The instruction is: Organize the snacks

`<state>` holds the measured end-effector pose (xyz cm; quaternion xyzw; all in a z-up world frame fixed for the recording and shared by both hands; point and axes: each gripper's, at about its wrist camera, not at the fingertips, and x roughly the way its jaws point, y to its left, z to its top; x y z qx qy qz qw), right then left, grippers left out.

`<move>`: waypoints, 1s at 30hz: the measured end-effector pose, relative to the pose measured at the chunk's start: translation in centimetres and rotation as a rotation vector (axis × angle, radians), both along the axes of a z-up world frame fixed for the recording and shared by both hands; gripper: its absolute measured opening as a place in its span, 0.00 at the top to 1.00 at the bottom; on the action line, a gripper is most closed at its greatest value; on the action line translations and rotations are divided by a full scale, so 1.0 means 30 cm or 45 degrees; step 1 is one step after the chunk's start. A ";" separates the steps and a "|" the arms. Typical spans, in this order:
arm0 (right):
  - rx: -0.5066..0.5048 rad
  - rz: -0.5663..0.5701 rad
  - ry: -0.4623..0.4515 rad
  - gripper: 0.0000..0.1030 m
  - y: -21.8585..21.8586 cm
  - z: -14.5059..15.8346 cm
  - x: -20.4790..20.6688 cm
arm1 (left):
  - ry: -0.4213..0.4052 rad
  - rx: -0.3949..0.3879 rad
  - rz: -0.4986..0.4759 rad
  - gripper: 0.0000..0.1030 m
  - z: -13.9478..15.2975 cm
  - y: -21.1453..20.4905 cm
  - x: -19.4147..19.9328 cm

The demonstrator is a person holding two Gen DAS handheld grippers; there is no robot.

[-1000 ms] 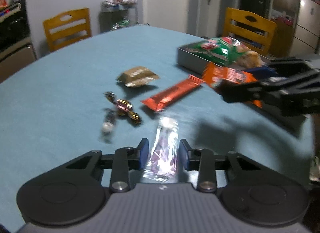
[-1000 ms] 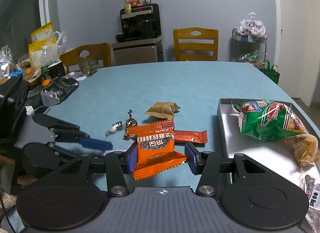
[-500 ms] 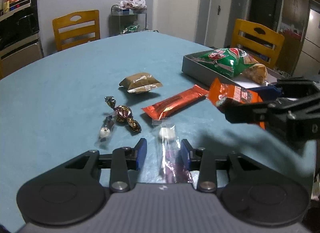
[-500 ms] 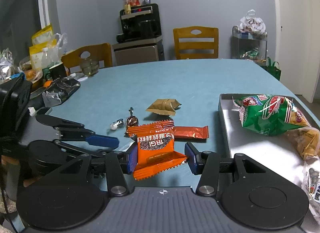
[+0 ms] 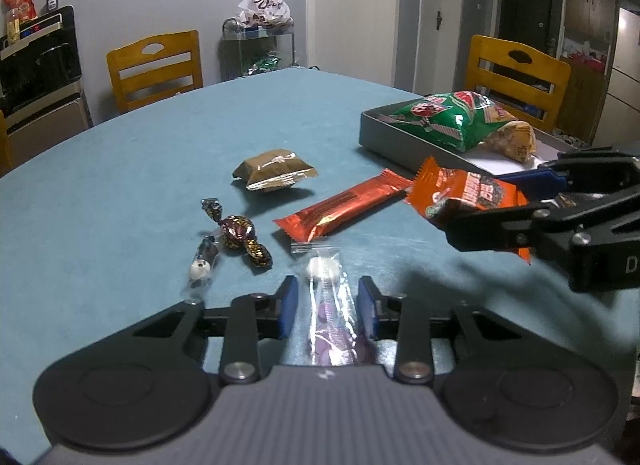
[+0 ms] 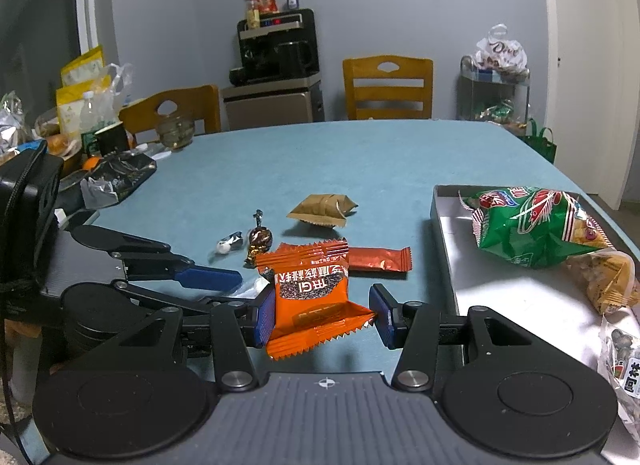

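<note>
Teal cloth covers the bench (image 5: 120, 193), with stock listed left to right in the left wrist view. Clear-wrapped white sweet (image 5: 202, 263): flat on the cloth. Dark foil sweet (image 5: 238, 231): just beside it, twisted ends. Left tool (image 5: 328, 311): low over the near edge, blue pads set either side of a clear lolly packet (image 5: 330, 305) that lies on the cloth; the jaws have just been closing, yet a gap shows on each side and the pads do not press the wrapper. Brown pouch (image 5: 274, 169): farther back, lying alone. Red bar (image 5: 344, 209): slanted, its near end close to the lolly packet's tip. Orange packet (image 5: 464, 193): raised off the cloth, clamped between the blue pads of the right tool (image 5: 520, 201); in the right wrist view the same packet (image 6: 312, 297) is pinched at both sides by that tool (image 6: 322, 315). Grey tray (image 5: 384, 133): right rear of the bench, holding a green bag (image 5: 444, 117) and a tan bag (image 5: 514, 141) touching it.
</note>
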<state>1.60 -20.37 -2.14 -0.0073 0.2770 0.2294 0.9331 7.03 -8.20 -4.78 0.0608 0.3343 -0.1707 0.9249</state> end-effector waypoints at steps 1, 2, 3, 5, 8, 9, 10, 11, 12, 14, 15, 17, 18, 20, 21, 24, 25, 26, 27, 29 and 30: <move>0.000 0.000 -0.001 0.52 0.000 0.000 -0.004 | 0.000 -0.001 -0.006 0.76 0.001 -0.001 -0.002; -0.001 0.000 -0.003 0.52 0.000 0.002 -0.006 | -0.002 0.001 -0.012 0.78 0.001 -0.003 -0.004; -0.001 0.000 -0.005 0.52 -0.001 0.002 -0.009 | -0.006 0.007 -0.016 0.80 0.001 -0.006 -0.006; 0.000 -0.002 -0.008 0.52 -0.003 0.004 -0.014 | -0.015 0.020 -0.024 0.82 0.001 -0.010 -0.011; 0.002 0.001 -0.016 0.52 -0.011 0.009 -0.025 | -0.028 0.038 -0.031 0.84 0.002 -0.016 -0.018; 0.002 0.003 -0.019 0.52 -0.013 0.010 -0.030 | -0.029 0.039 -0.032 0.85 0.002 -0.015 -0.020; 0.001 0.004 -0.023 0.52 -0.016 0.012 -0.033 | -0.031 0.039 -0.032 0.85 0.003 -0.014 -0.021; 0.002 0.004 -0.028 0.52 -0.019 0.015 -0.039 | -0.033 0.041 -0.030 0.86 0.003 -0.014 -0.022; 0.002 0.005 -0.032 0.52 -0.023 0.017 -0.043 | -0.035 0.041 -0.027 0.87 0.004 -0.012 -0.021; -0.001 0.007 -0.038 0.52 -0.027 0.022 -0.051 | -0.046 0.048 -0.008 0.88 0.005 -0.009 -0.023; -0.004 0.008 -0.040 0.52 -0.030 0.024 -0.055 | -0.052 0.051 0.001 0.89 0.006 -0.007 -0.024; -0.007 0.012 -0.046 0.52 -0.038 0.027 -0.066 | -0.073 0.052 0.017 0.95 0.012 -0.003 -0.030; -0.008 0.016 -0.051 0.52 -0.044 0.029 -0.071 | -0.087 0.051 0.019 0.95 0.017 -0.001 -0.035; -0.007 0.020 -0.054 0.52 -0.056 0.027 -0.079 | -0.101 0.055 0.021 0.96 0.023 -0.001 -0.041; -0.006 0.021 -0.051 0.52 -0.062 0.024 -0.081 | -0.104 0.063 0.023 0.96 0.023 -0.004 -0.043; -0.004 0.028 -0.041 0.52 -0.076 0.014 -0.089 | -0.106 0.076 0.023 0.96 0.024 -0.003 -0.045; 0.000 0.031 -0.040 0.52 -0.079 0.012 -0.092 | -0.103 0.062 0.021 0.96 0.026 0.003 -0.044; 0.005 0.034 -0.039 0.52 -0.085 0.010 -0.095 | -0.100 0.051 0.023 0.96 0.027 0.006 -0.043; 0.009 0.034 -0.039 0.52 -0.089 0.009 -0.095 | -0.099 0.043 0.025 0.96 0.027 0.008 -0.041; 0.019 0.033 -0.035 0.52 -0.101 0.005 -0.097 | -0.081 0.039 0.031 0.96 0.021 0.007 -0.032; 0.023 0.033 -0.034 0.52 -0.107 0.002 -0.099 | -0.074 0.038 0.035 0.95 0.018 0.006 -0.027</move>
